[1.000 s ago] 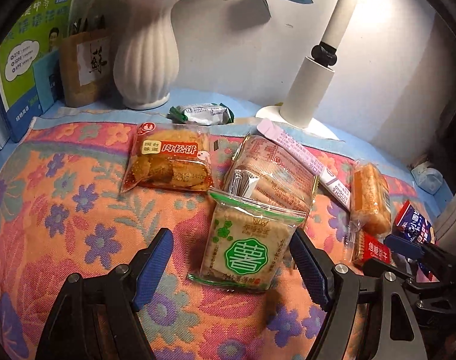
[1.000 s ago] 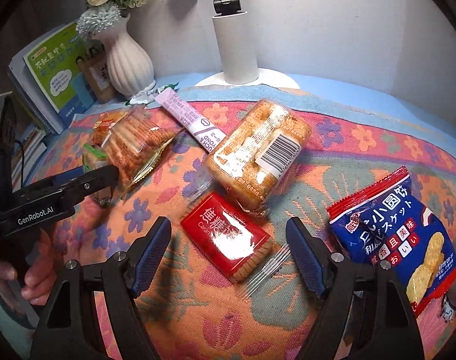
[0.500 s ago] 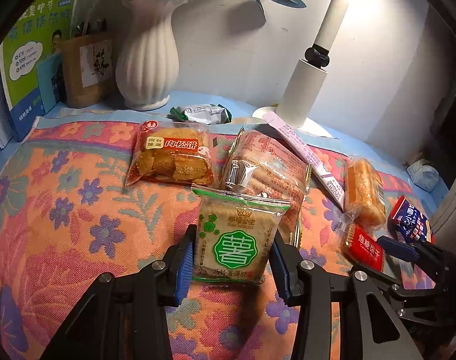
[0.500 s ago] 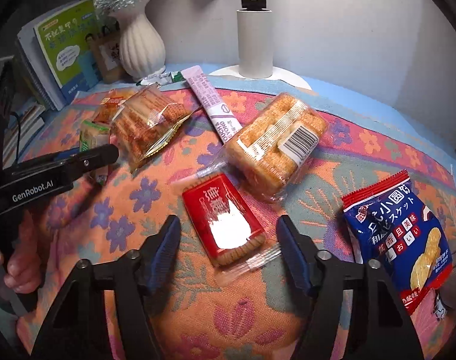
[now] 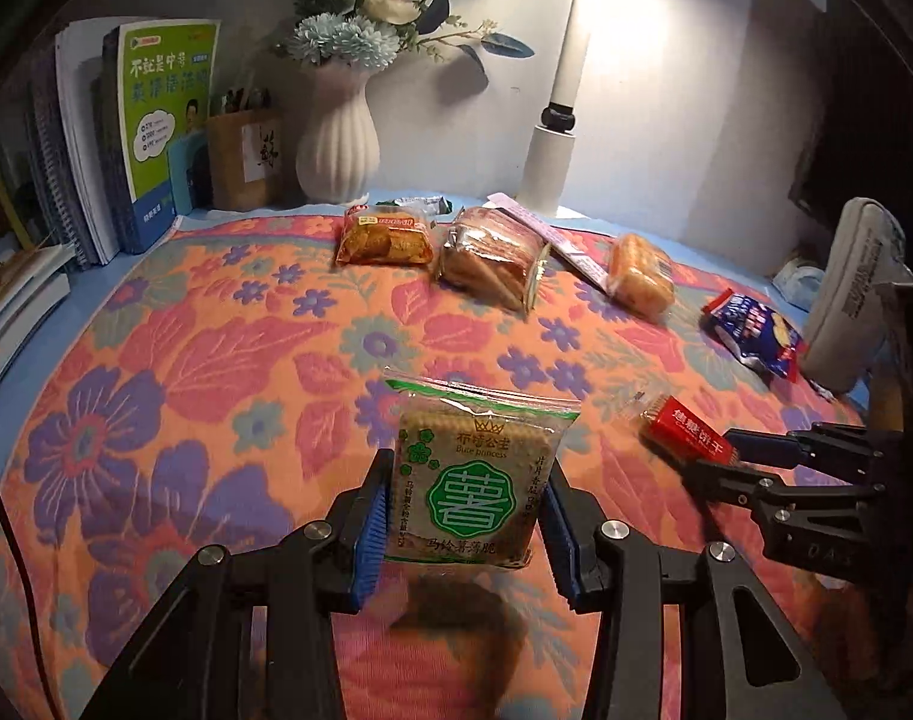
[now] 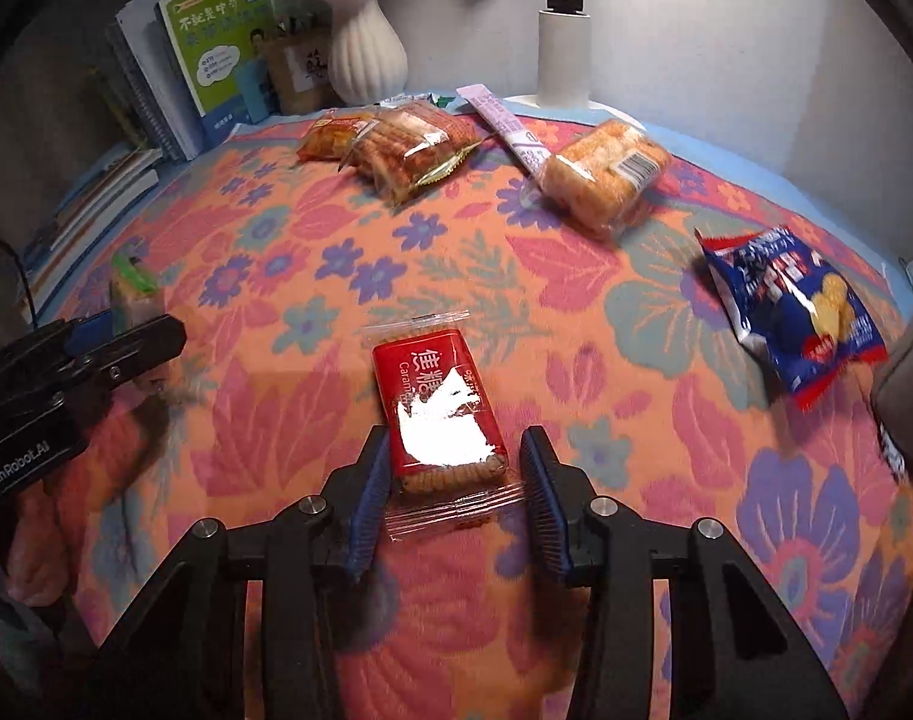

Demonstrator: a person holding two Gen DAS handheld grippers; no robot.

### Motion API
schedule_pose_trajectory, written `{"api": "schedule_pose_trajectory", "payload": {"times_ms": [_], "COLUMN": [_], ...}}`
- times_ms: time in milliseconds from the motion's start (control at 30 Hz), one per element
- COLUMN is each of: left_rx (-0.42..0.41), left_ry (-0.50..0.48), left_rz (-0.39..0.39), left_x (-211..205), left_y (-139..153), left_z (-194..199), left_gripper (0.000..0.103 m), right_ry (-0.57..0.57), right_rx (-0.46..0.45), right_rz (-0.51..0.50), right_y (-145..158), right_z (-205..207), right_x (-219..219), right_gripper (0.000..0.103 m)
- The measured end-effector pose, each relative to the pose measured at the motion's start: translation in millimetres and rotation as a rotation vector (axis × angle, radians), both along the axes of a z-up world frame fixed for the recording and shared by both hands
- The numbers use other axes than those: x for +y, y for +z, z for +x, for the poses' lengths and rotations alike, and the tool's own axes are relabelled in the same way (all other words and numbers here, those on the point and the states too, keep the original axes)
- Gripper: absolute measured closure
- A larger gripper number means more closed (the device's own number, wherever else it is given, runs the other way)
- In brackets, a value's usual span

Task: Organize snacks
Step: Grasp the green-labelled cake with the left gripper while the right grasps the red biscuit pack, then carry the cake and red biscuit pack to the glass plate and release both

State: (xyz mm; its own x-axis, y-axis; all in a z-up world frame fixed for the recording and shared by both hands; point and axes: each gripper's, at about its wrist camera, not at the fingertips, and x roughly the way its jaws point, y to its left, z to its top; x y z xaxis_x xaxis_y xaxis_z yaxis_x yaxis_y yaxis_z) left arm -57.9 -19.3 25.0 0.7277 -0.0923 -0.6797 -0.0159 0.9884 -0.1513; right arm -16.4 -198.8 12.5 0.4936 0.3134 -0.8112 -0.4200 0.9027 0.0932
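Left gripper (image 5: 465, 510) clamps a green cracker pack (image 5: 477, 474); right gripper (image 6: 456, 486), jaws just closing, grips a red biscuit pack (image 6: 438, 408). Both lifted near the vase (image 5: 336, 138); next, set them down grouped.

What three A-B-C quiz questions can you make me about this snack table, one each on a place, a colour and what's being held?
1. Where is the vase?
A. on the floor
B. at the back by the wall
C. lying among the snacks

2. What colour is the biscuit bag?
A. yellow
B. black
C. blue

3. The left gripper has its jaws:
A. shut on the green pack
B. wide open
C. shut on nothing

Answers:
1 B, it stands upright behind the snacks, against the wall.
2 C, its wrapper is blue with red ends.
3 A, both blue pads press on the pack's sides.
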Motion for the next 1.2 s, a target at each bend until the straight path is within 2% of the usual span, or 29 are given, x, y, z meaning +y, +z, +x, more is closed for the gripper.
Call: {"api": "schedule_pose_trajectory", "payload": {"times_ms": [200, 233, 300, 433, 533, 567, 633, 667, 733, 900, 1067, 1200], "left_rx": [-0.02, -0.026, -0.025, -0.027, -0.035, -0.037, -0.046, -0.05, -0.055, -0.081, -0.121, -0.149], "left_ry": [-0.026, -0.033, -0.044, -0.057, -0.066, -0.069, -0.074, -0.077, -0.081, -0.091, -0.126, -0.174], "left_rz": [-0.064, -0.076, -0.104, -0.118, -0.121, -0.121, -0.126, -0.131, -0.138, -0.114, -0.123, -0.098], "left_x": [-5, -6, -8, -14, -17, -18, -21, -21, -23, -27, -37, -57], "left_y": [7, 9, 10, 13, 15, 15, 17, 18, 20, 32, 50, 64], "left_z": [-44, -49, -53, -64, -71, -73, -77, -80, -84, -90, -87, -82], "left_gripper": [0.06, 0.06, 0.06, 0.06, 0.06, 0.06, 0.06, 0.06, 0.06, 0.06, 0.06, 0.06], "right_ry": [-0.004, 0.006, 0.013, 0.013, 0.017, 0.017, 0.017, 0.021, 0.017, 0.023, -0.009, -0.052], "right_rx": [0.08, 0.086, 0.083, 0.049, -0.007, -0.025, -0.073, -0.084, -0.097, -0.07, -0.1, -0.11], "right_rz": [0.088, 0.104, 0.126, 0.087, -0.001, -0.04, -0.107, -0.113, -0.126, -0.054, 0.018, 0.087], "right_y": [3, 4, 5, 4, -1, -2, -3, -1, 1, 9, 38, 60], "right_z": [-24, -26, -29, -27, -26, -27, -30, -31, -34, -45, -57, -63], "right_x": [-20, -21, -19, -8, 6, 11, 22, 24, 29, 22, -1, -28], "right_gripper": [0.056, 0.052, 0.036, 0.035, 0.035, 0.036, 0.055, 0.069, 0.069, 0.069, 0.069, 0.069]}}
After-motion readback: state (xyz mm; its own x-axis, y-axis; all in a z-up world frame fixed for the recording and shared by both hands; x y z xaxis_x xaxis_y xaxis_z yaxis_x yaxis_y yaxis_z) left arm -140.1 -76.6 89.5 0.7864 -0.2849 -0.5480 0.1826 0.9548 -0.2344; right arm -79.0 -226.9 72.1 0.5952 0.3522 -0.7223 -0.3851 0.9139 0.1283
